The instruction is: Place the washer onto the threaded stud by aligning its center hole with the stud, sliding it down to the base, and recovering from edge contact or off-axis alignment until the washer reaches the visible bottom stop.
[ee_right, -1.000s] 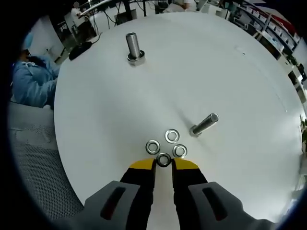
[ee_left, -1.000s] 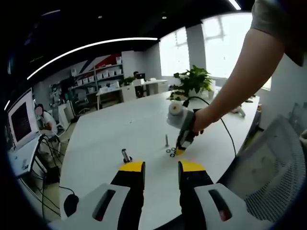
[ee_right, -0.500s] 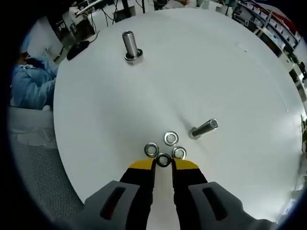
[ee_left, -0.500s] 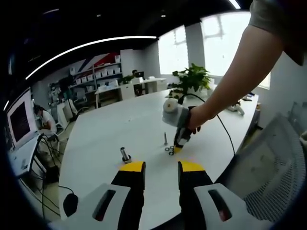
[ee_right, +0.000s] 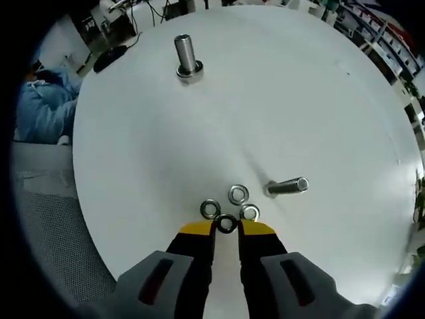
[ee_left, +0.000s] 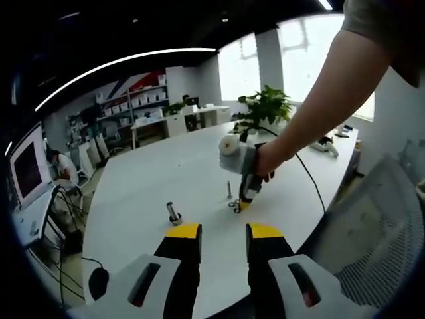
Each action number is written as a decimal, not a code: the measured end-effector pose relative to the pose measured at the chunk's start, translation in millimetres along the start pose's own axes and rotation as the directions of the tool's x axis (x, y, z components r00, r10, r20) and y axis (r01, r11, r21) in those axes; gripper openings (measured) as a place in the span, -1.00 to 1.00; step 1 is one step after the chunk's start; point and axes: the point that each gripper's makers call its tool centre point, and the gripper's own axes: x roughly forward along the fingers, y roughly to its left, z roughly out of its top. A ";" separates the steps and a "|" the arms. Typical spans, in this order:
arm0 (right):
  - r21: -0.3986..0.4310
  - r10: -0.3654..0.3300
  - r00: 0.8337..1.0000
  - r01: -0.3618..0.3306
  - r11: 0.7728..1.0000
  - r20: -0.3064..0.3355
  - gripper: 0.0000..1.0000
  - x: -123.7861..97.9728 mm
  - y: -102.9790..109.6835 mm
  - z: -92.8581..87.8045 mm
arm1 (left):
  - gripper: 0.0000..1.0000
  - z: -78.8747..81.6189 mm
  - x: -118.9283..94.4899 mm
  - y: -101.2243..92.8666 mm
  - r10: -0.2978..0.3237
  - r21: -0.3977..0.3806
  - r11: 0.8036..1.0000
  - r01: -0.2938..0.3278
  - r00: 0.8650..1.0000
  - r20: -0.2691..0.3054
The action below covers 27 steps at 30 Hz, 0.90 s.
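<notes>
The right tongs (ee_right: 226,226) sit low over the counter (ee_right: 319,100) with their yellow tips drawn narrow around a dark washer (ee_right: 226,223), which lies between them at the near edge of a small cluster. Whether the tips already pinch it or only bracket it cannot be told from here. Three bright washers (ee_right: 238,194) lie just beyond the dark one, touching or nearly touching each other. Just past the cluster, to its right, a thin stud (ee_right: 289,186) stands on the counter, leaning away in the fisheye picture. Well beyond the cluster, a thicker stud with a collar (ee_right: 186,56) stands at the far side of the counter.

The left tongs (ee_left: 222,232) hang in the air, well back from the cluster, jaws apart with nothing between them. From there the right tongs (ee_left: 244,201) show at the cluster, held by a person's hand (ee_left: 265,158).

The washer is likely light, thin, stiff and slick, lying flat on a hard top, so it may skate or flip when squeezed. Taking it by two opposite points of the rim looks best, keeping the centre hole free for the stud.
</notes>
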 end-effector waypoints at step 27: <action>0.002 -0.024 0.998 0.024 1.000 0.060 -0.73 -1.8 -3.1 -8.6 | -0.51 -3.6 1.6 2.3 0.012 0.005 1.000 -0.012 1.000 -0.021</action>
